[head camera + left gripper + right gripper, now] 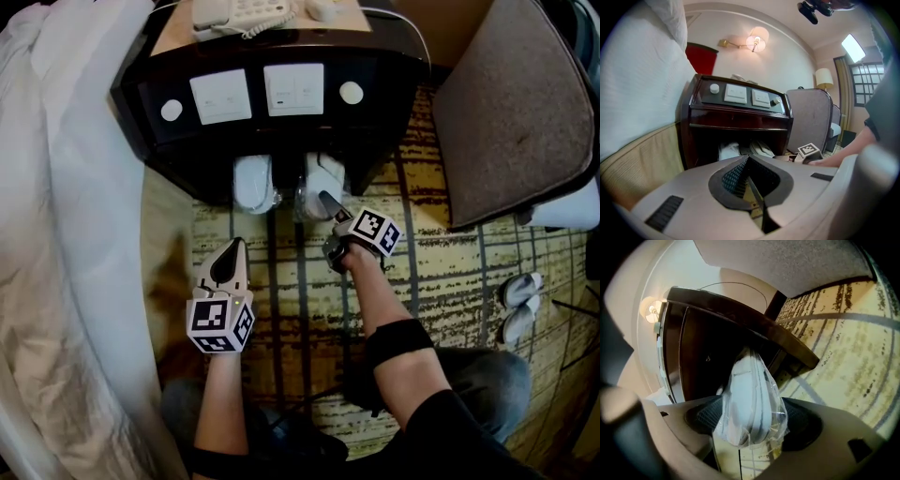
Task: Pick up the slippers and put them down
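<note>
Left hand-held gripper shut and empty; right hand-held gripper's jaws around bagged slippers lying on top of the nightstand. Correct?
One error: the bagged slippers between the right hand-held gripper jaws lie in the nightstand's open lower compartment, not on top, as the head view shows. The rest stands.

Dark lacquered wooden bedside cabinet (384, 94), its sloping panel carrying two white rectangular switch plates (221, 96) and round white knobs (172, 110); white corded telephone (239, 14) on top. White bedding (66, 187) at left, grey-brown upholstered chair seat (511, 103) at right. Yellow carpet with dark lines (450, 281) below. Lit wall lamp (758, 40) above the cabinet.
</note>
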Tool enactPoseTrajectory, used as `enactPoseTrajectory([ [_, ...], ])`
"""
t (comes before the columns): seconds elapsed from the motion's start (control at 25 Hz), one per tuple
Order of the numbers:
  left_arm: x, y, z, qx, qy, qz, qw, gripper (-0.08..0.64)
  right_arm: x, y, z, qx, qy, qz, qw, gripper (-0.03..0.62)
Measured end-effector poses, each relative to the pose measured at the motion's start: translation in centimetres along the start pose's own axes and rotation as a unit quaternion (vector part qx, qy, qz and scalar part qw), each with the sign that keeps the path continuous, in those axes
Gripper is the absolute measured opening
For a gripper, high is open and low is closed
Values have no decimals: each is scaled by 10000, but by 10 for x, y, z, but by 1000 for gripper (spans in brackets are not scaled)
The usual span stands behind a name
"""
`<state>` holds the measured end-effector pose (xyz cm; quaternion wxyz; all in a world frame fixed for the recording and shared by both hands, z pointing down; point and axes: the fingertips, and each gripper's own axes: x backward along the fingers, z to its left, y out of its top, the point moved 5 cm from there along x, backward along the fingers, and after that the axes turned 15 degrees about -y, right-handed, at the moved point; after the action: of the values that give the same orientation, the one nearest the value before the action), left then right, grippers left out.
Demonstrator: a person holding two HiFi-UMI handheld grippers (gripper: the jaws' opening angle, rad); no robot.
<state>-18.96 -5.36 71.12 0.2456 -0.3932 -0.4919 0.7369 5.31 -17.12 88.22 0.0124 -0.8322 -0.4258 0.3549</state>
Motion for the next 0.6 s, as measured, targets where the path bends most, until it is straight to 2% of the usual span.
enactPoseTrajectory([
  [0.08,0,-2,0,10,-6,10,10000,3,-2,0,0,-58,128,3,9999,333],
  [0.12,0,-2,1,13,-11,9,10000,3,-2,0,1,-36,145,6,9999,237],
  [0.16,-1,-2,0,11,-20,8,10000,3,-1,0,2,-15,153,-4,9999,182],
  [0.32,-2,-1,-2,-17,-62,-15,10000,3,4,3,3,-46,275,-128,9995,149],
  [0.44,-3,0,-3,-35,-84,-39,10000,3,4,1,4,-171,433,-157,9988,140],
  [0.6,-5,1,-4,-46,-124,-55,9999,3,12,0,3,-86,499,-114,9987,134],
])
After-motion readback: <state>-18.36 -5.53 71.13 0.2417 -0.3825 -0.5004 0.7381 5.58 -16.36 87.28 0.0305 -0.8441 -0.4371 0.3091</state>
